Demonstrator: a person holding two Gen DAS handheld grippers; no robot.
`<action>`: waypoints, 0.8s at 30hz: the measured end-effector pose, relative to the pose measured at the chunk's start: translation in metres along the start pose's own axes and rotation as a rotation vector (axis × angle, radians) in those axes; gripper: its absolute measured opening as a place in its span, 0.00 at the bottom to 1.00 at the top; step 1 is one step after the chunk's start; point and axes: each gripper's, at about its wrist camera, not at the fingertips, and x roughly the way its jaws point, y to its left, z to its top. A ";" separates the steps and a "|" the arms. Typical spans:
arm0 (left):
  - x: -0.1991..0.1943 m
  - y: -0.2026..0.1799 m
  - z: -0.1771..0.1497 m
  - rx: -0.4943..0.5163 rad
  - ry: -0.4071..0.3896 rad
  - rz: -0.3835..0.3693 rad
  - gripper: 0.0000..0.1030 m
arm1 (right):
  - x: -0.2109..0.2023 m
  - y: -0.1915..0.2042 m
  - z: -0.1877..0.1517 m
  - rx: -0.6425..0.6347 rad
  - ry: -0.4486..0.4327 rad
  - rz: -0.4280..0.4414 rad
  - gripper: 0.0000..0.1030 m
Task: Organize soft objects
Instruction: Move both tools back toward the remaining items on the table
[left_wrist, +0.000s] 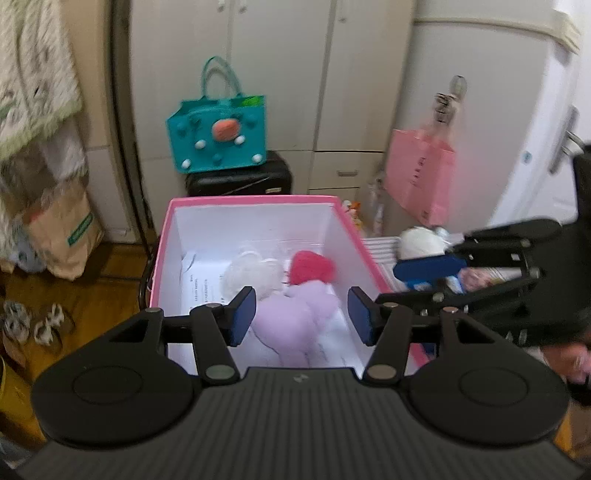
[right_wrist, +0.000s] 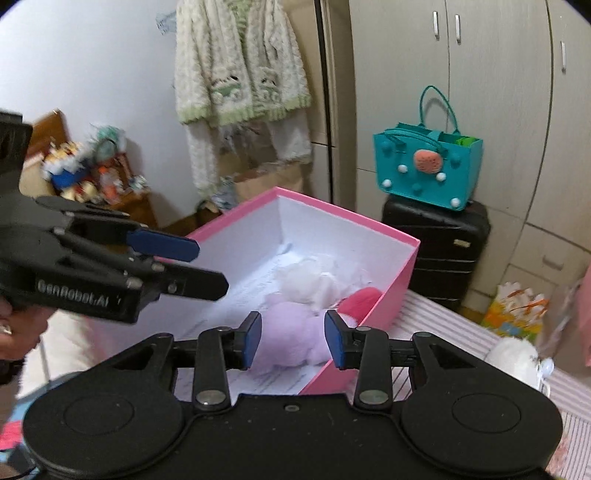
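A pink box (left_wrist: 255, 201) with white inside walls holds a lilac plush (left_wrist: 291, 321), a white fluffy plush (left_wrist: 247, 275) and a red plush (left_wrist: 310, 267). My left gripper (left_wrist: 301, 314) is open and empty, above the box's near end, over the lilac plush. In the right wrist view the box (right_wrist: 402, 273) is ahead with the lilac plush (right_wrist: 291, 339), white plush (right_wrist: 310, 284) and red plush (right_wrist: 360, 299) inside. My right gripper (right_wrist: 293, 341) is open and empty above the box's near corner. Another white plush (right_wrist: 513, 360) lies on the striped surface to the right.
A teal bag (left_wrist: 221, 136) stands on a black suitcase (left_wrist: 240, 181) behind the box. A pink paper bag (left_wrist: 417, 173) hangs by the white door. A fluffy cardigan (right_wrist: 240, 62) hangs on the wall. A striped cloth (right_wrist: 461, 328) covers the surface beside the box.
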 end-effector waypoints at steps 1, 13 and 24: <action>-0.009 -0.006 -0.001 0.021 -0.001 -0.007 0.54 | -0.008 0.001 -0.001 0.005 -0.001 0.017 0.43; -0.084 -0.068 -0.024 0.197 0.042 -0.112 0.61 | -0.130 -0.004 -0.050 0.037 -0.001 0.045 0.47; -0.081 -0.122 -0.061 0.304 0.133 -0.221 0.61 | -0.189 -0.010 -0.125 0.080 0.007 -0.077 0.49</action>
